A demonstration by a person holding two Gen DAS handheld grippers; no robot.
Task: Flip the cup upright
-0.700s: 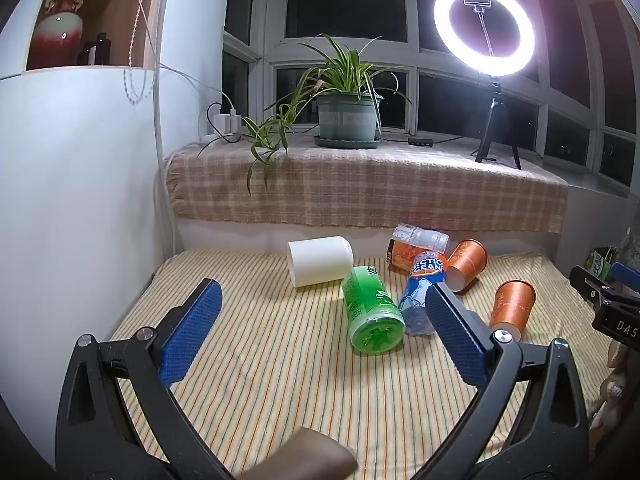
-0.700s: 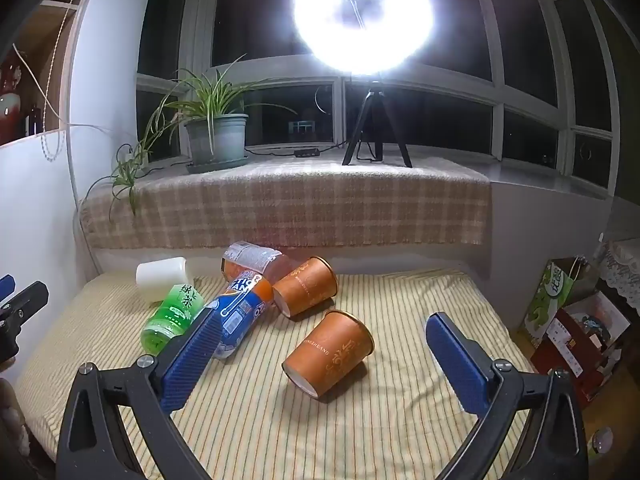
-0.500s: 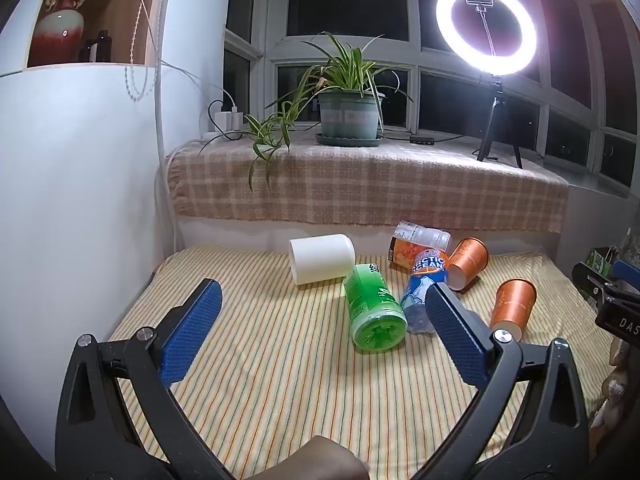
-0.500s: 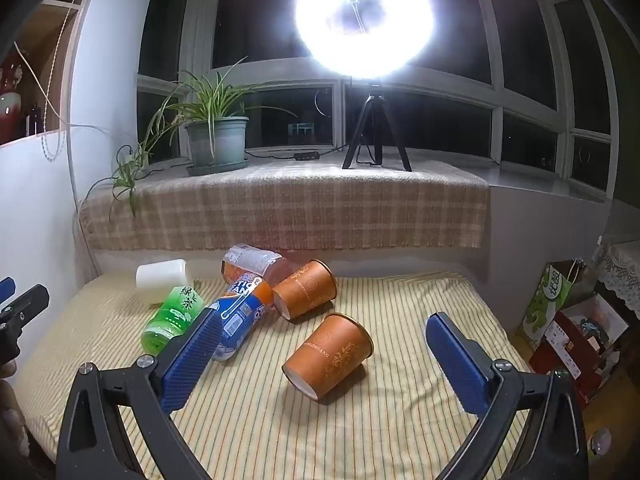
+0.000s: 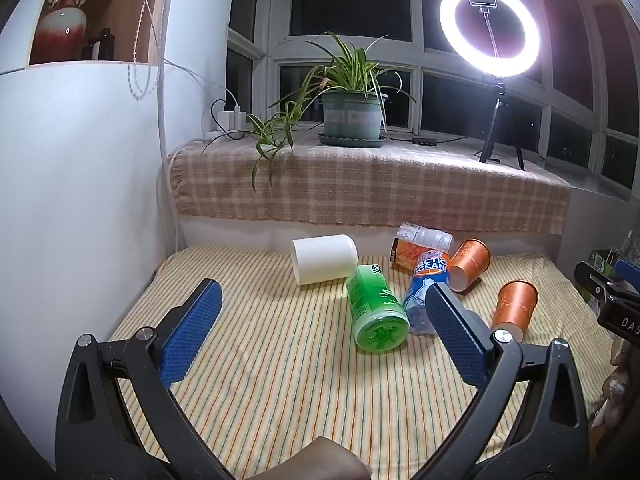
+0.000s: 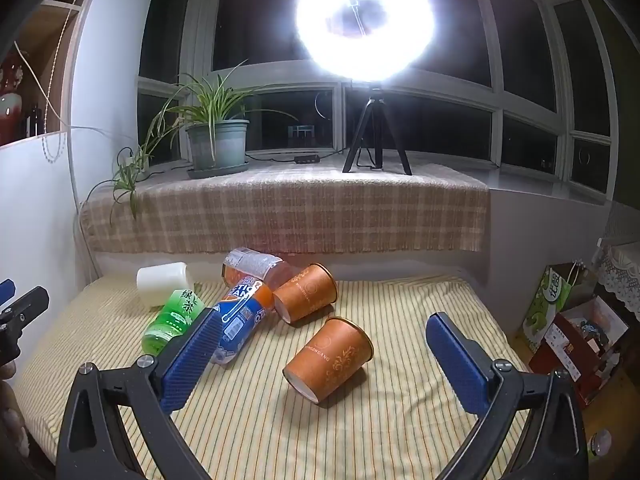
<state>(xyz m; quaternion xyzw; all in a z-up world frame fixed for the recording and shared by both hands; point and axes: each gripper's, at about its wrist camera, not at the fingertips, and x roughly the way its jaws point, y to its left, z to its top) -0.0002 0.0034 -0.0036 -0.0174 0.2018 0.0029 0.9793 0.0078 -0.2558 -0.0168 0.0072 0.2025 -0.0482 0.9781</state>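
Two orange paper cups lie on their sides on the striped cloth. The near cup (image 6: 330,358) (image 5: 513,309) lies in front of my right gripper (image 6: 324,364), between its open blue pads. The far cup (image 6: 306,298) (image 5: 469,265) lies behind it, against the bottles. A white cup (image 5: 323,258) (image 6: 162,283) lies on its side at the back left. My left gripper (image 5: 320,338) is open and empty, above the cloth, short of the bottles.
A green tea bottle (image 5: 374,314), a blue Arctic Ocean bottle (image 6: 242,314) and an orange-drink bottle (image 6: 256,266) lie together mid-table. A checked windowsill (image 6: 280,216) with a plant pot (image 5: 351,118) and ring light (image 5: 490,28) stands behind. Cartons (image 6: 576,332) sit off the right edge.
Both grippers have edged slightly forward toward the objects. Nothing on the cloth has moved.
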